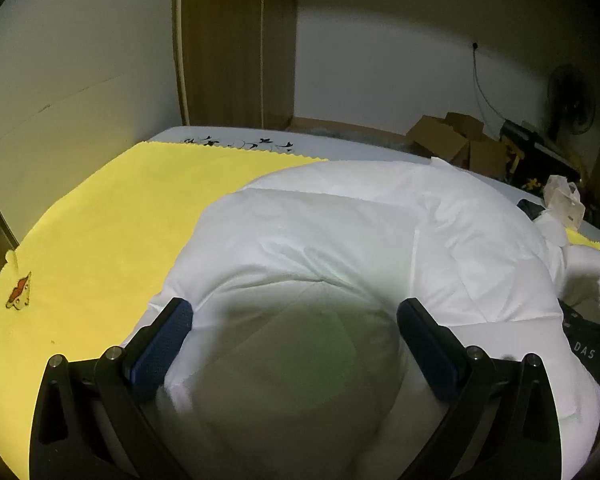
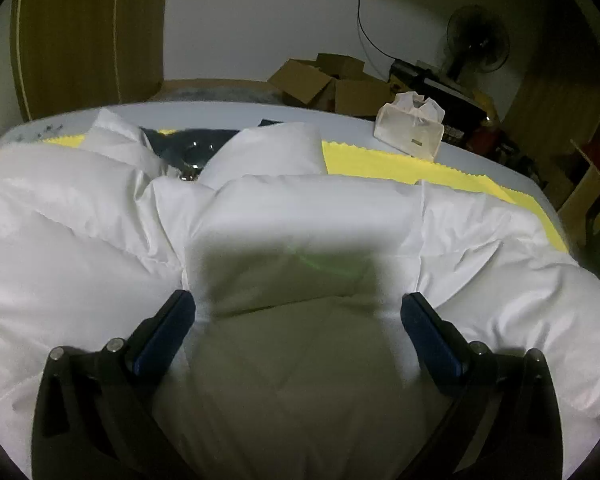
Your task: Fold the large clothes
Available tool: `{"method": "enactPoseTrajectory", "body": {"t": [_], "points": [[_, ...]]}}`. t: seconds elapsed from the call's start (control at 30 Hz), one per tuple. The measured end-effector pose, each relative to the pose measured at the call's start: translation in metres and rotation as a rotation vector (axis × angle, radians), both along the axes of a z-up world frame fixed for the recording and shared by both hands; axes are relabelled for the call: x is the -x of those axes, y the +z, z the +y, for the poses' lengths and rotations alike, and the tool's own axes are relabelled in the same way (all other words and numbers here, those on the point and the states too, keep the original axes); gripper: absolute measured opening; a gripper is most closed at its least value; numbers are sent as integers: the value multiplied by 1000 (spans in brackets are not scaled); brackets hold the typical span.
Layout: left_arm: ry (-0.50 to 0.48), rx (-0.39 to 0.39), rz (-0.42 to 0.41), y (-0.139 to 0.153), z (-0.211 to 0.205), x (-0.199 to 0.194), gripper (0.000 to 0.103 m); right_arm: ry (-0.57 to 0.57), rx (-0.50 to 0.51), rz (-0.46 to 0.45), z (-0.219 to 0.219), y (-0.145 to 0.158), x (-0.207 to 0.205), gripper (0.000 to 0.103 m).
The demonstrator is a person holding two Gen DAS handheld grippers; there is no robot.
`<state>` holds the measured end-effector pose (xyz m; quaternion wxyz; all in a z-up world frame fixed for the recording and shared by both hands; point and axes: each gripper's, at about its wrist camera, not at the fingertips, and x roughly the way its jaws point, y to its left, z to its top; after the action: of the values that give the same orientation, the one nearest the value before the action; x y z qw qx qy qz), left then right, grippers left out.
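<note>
A white puffy jacket lies on a yellow cloth spread over the bed. In the left wrist view my left gripper stands open, low over the jacket's near edge, and a padded bulge fills the gap between its blue pads. In the right wrist view the jacket spreads wide, its dark lining showing at the collar. My right gripper is open too, with a folded padded panel lying between its fingers. Whether the pads press the fabric is unclear.
A white pouch sits on the bed's far right edge. Cardboard boxes and a fan stand on the floor beyond. A wooden wardrobe rises behind the bed. Dark fabric with letters lies at the jacket's right.
</note>
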<state>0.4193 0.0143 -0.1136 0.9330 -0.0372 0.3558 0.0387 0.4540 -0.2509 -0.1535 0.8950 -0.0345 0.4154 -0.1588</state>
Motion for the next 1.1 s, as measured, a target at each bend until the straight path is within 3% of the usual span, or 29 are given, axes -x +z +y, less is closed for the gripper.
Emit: {"method": "enactPoseTrajectory", "body": {"t": [0.2,0.57,0.63,0.77,0.83,0.93,1.0,1.1], "points": [[-9,52,38,-11,9,-11,103,0,4,27,-2,-6,-6,103],[-10,8,94,-17,-1,-24,103,-5,30,69,4,-12,-8,103],[-13,15,100,-18,1,-24,103,7,-13,81,-2,-7,-8,102],[-16,33,104,-20,4,-25,103,-18,-263,-127,-18,41,46,99],[-16,32,105,-20,3,-25,103,56,-323,-132,-1,54,71,101],[-16,36,105,-19,4,-25,103,114,-37,-54,46,47,96,101],[-18,46,101,-19,5,-24,103,82,85,-13,56,32,101,101],[-21,57,96,-18,6,-22,103,75,47,37,50,10,97,103]]}}
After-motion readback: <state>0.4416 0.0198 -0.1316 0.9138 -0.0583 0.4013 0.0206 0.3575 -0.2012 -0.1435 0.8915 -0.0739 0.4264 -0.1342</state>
